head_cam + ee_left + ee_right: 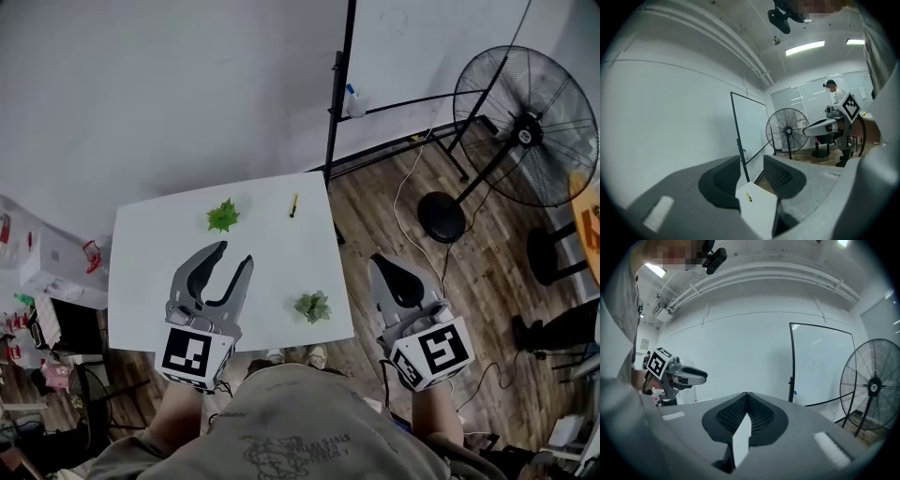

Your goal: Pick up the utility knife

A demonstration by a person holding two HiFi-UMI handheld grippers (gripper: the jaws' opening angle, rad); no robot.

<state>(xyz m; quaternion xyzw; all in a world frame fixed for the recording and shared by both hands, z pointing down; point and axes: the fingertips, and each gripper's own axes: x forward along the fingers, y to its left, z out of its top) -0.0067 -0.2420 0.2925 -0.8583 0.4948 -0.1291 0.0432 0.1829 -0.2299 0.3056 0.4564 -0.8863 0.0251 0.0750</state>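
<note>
The utility knife [293, 205], small, yellow and black, lies near the far right corner of the white table [150, 281]. It also shows as a thin yellow sliver [748, 197] between the left jaws. My left gripper [234, 259] hovers open over the table's near middle, well short of the knife, with nothing in it. Off the table's right edge, over the wood floor, my right gripper [377, 264] is held with its jaws pressed together and empty; its tips [746, 394] meet in the right gripper view.
Two small green plants stand on the table, one at the far middle [222, 217] and one near the front right [312, 306]. A whiteboard stand [337, 89] and a large floor fan [525, 127] stand to the right. Clutter [47, 272] sits at the left.
</note>
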